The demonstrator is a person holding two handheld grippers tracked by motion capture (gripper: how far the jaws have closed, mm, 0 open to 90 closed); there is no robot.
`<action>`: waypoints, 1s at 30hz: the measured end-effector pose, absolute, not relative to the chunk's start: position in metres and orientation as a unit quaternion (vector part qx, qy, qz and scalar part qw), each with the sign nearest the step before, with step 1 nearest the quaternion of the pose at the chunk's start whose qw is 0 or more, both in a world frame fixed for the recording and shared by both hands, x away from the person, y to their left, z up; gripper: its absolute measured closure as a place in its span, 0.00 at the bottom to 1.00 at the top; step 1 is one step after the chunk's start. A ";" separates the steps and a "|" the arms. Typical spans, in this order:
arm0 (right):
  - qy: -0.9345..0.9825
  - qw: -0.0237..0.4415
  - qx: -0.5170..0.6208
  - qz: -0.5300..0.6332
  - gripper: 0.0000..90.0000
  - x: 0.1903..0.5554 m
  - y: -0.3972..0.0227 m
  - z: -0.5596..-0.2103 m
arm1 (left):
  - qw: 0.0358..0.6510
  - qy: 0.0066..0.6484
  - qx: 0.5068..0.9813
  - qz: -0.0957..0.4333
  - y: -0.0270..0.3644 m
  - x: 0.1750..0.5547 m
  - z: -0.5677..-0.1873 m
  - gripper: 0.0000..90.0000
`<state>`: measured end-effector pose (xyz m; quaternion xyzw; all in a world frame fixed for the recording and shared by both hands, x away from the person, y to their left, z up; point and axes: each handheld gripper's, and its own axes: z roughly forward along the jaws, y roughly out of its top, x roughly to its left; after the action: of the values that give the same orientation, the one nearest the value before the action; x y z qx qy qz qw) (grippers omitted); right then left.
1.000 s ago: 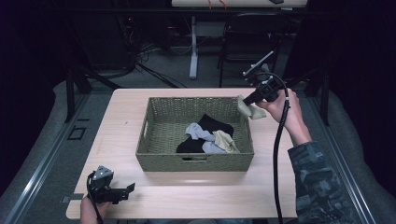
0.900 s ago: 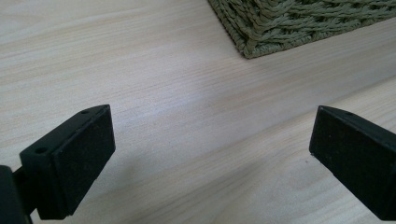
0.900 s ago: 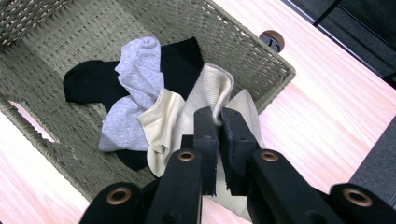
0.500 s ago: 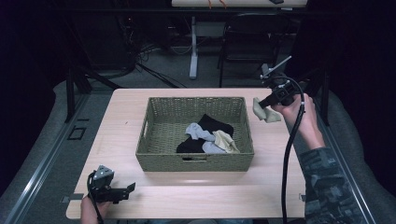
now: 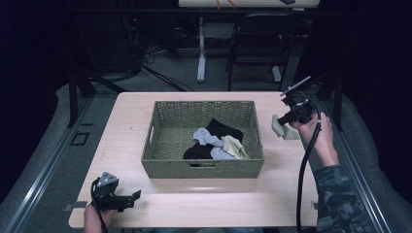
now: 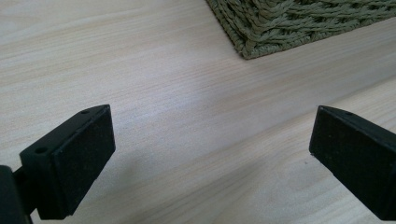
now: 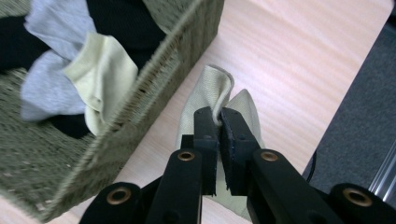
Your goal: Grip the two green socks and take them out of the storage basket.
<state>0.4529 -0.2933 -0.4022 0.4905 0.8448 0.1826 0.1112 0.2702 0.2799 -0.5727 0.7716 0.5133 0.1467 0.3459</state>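
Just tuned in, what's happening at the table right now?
A person is emptying socks from the olive woven basket. The right gripper is shut on a pale beige sock, held just beside the basket's right wall above the light wooden table. Grey, black and beige socks lie inside. The left gripper sits open near the table's front edge.

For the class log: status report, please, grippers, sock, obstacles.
Right gripper shut on pale sock, right of basket. Left gripper open, idle over table. Nothing in the way.
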 end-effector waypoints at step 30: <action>0.840 0.031 0.521 0.146 0.74 0.462 -0.295 -0.512 | 0.348 0.512 0.772 0.144 0.280 0.270 -0.573 0.00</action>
<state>0.4615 -0.2952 -0.5117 0.5215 0.8401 0.1460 0.0305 0.2703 0.2805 -0.5729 0.7719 0.5123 0.1437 0.3479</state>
